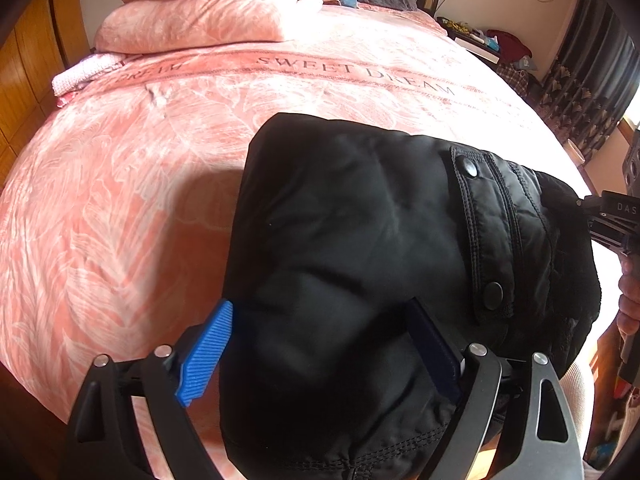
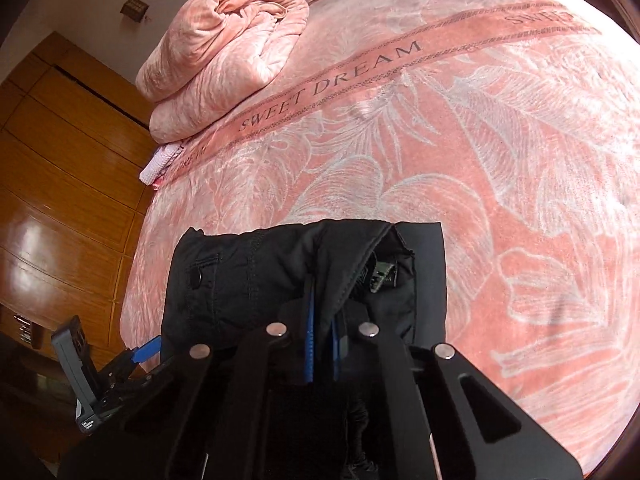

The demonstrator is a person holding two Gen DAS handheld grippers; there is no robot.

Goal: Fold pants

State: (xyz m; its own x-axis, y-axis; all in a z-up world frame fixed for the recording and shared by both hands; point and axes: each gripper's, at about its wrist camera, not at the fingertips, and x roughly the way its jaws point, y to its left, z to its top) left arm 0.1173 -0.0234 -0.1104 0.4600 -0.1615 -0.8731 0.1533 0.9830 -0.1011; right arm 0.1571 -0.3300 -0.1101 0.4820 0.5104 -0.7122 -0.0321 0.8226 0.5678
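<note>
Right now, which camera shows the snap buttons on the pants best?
The left wrist view: two snaps on the black pants show large and sharp. The right wrist view shows only one small dark button, in shadow.

One pants (image 1: 360, 240), two tongs (image 1: 320, 352) (image 2: 322, 344)

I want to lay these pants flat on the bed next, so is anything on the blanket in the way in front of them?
Nothing visible. The black pants hang from the right gripper, shut on the fabric, and the open left gripper. The pink bedspread ahead is bare; the folded quilt sits far off at the bed's edge.
</note>
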